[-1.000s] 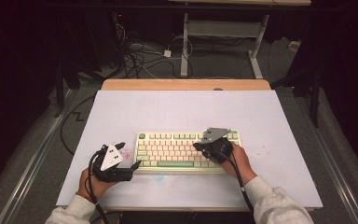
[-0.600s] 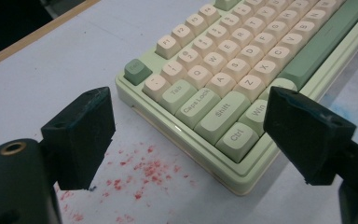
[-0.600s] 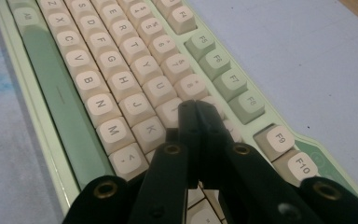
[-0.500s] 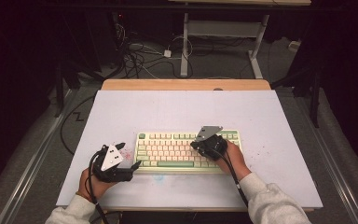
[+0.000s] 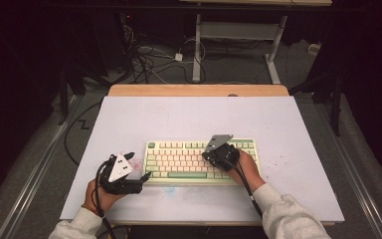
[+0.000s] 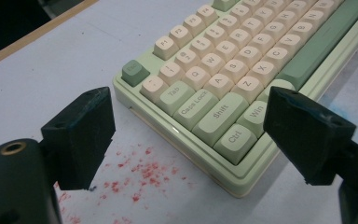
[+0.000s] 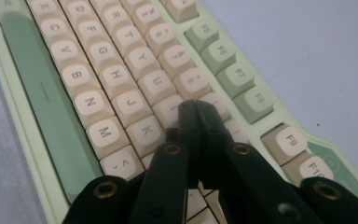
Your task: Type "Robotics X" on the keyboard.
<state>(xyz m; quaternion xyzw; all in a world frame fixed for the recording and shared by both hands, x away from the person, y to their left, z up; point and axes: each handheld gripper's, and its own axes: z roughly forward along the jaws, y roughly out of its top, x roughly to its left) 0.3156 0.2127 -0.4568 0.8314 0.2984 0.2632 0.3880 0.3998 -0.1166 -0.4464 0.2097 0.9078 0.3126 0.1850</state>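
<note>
The keyboard (image 5: 201, 158) lies on the bench (image 5: 189, 117), nearer the near edge, about midway between the side edges. The right gripper (image 5: 215, 155) is over the right half of the keys, its jaws pressed together with the tips down on the keys beside K and J. The left gripper (image 5: 142, 177) rests on the bench at the keyboard's near left corner, jaws wide apart, holding nothing. Red specks (image 6: 144, 172) dot the bench there.
</note>
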